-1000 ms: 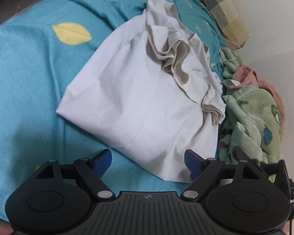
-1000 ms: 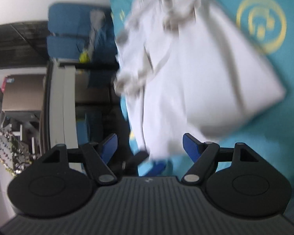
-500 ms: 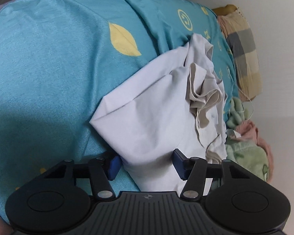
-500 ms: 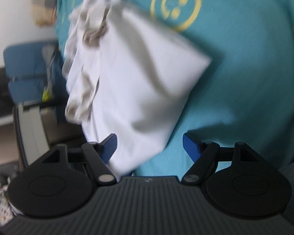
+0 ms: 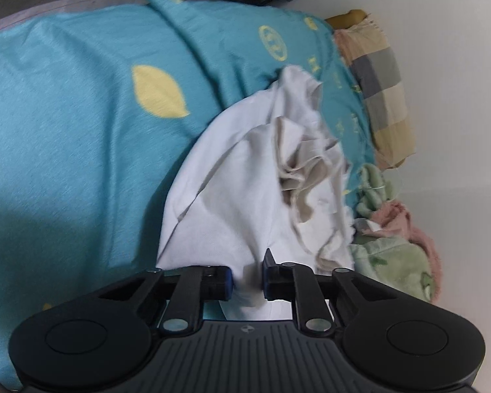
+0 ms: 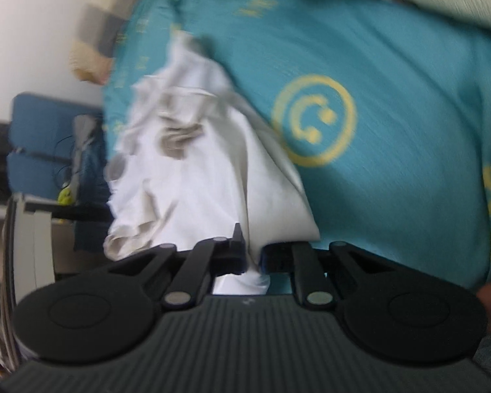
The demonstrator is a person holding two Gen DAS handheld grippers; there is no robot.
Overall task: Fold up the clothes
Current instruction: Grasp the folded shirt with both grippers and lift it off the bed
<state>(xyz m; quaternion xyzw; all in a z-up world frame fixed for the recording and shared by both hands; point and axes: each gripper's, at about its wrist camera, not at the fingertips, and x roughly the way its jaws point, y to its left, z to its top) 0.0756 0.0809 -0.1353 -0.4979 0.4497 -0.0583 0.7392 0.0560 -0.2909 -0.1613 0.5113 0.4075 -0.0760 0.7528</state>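
Note:
A white garment [image 5: 245, 203] with a crumpled beige part [image 5: 298, 160] lies on the teal bedsheet [image 5: 75, 150]. My left gripper [image 5: 248, 278] is shut on the garment's near edge, with white cloth bunched between its blue pads. In the right wrist view the same white garment [image 6: 193, 177] lies on the teal sheet [image 6: 392, 170]. My right gripper [image 6: 252, 258] is shut on another edge of it, with cloth pinched between the fingers.
A green and pink plush blanket [image 5: 396, 249] lies to the right of the garment. A checked pillow [image 5: 379, 91] sits by the white wall. A blue chair [image 6: 42, 150] and a shelf stand beside the bed. The sheet has yellow leaf and smiley prints.
Both grippers went from open to shut on the white garment's edges. The left one moved in over the near edge; the right one swung round and closed on its edge.

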